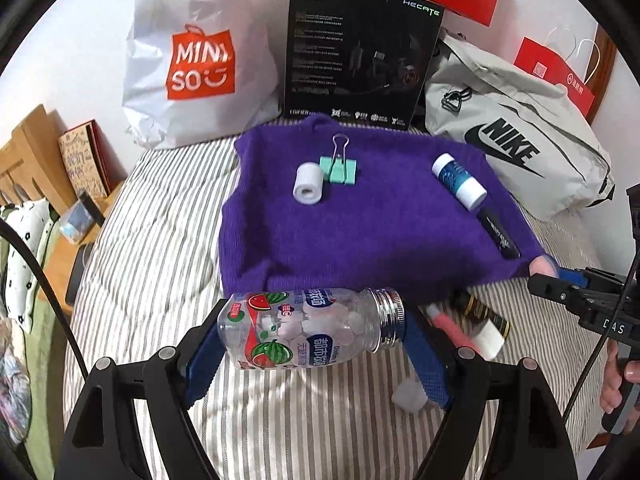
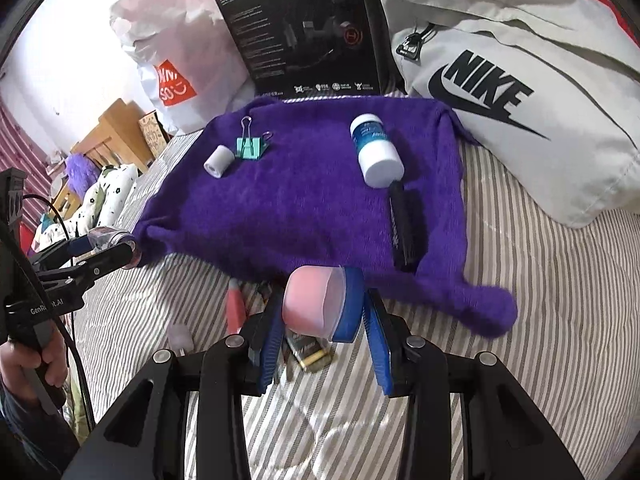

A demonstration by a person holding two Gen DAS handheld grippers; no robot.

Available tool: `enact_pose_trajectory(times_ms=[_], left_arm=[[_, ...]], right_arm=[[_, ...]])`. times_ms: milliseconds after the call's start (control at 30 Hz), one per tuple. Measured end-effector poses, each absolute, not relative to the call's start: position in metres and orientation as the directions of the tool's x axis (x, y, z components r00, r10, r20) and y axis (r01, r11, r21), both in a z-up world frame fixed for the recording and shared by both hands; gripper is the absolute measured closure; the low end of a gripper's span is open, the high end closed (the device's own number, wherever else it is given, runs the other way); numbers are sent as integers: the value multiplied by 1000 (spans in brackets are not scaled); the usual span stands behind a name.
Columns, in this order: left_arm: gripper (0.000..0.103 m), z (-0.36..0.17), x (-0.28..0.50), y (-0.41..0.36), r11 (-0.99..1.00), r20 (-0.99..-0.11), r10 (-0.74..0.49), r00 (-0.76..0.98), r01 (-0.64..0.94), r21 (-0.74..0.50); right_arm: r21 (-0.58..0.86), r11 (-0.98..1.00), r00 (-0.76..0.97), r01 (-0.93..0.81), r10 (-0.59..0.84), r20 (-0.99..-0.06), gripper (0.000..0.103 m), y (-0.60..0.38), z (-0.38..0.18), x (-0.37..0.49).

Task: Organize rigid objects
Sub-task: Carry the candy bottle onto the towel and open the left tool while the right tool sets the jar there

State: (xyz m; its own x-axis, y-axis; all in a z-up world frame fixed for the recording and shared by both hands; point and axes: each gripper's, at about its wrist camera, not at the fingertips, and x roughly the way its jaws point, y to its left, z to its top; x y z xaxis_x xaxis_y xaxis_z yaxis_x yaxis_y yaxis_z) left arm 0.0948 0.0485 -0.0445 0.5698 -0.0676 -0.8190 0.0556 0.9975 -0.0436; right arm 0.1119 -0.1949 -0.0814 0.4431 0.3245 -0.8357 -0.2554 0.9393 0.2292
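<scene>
My left gripper (image 1: 312,326) is shut on a clear candy bottle (image 1: 280,330) with a watermelon label and a silver cap, held sideways just before the near edge of the purple cloth (image 1: 360,232). My right gripper (image 2: 324,312) is shut on a pink round tub with a blue lid (image 2: 310,306), also at the cloth's near edge. On the cloth lie a white roll (image 1: 308,182), a mint binder clip (image 1: 339,164), a blue-and-white bottle (image 1: 458,182) and a black stick (image 1: 498,232). The left gripper (image 2: 108,252) shows at the left of the right wrist view.
On the striped bed (image 1: 160,240) before the cloth lie a pink marker (image 2: 236,308), a black-and-gold item (image 2: 310,352), a white block (image 1: 490,340) and a small white piece (image 1: 408,396). Behind stand a white shopping bag (image 1: 200,60), a black box (image 1: 360,60) and a grey Nike bag (image 2: 500,80).
</scene>
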Motion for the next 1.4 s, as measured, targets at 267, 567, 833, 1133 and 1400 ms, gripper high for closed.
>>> enact_pose_trajectory(times_ms=[267, 567, 833, 1133, 1400], left_arm=[[22, -37, 130, 47, 997, -807, -70, 586, 70, -35], [22, -48, 171, 51, 997, -816, -70, 574, 77, -31], [22, -71, 193, 52, 996, -842, -69, 535, 84, -28], [22, -89, 208, 49, 995, -859, -60, 509, 97, -12], [22, -99, 217, 38, 991, -866, -42, 499, 134, 29]], right_arm=[[220, 945, 461, -242, 312, -831, 64, -195, -75, 136], [193, 952, 452, -236, 284, -846, 64, -187, -85, 170], [156, 955, 405, -252, 250, -879, 64, -174, -108, 193], [129, 952, 378, -278, 232, -896, 64, -165, -122, 200], [114, 947, 373, -299, 226, -900, 64, -162, -124, 202]])
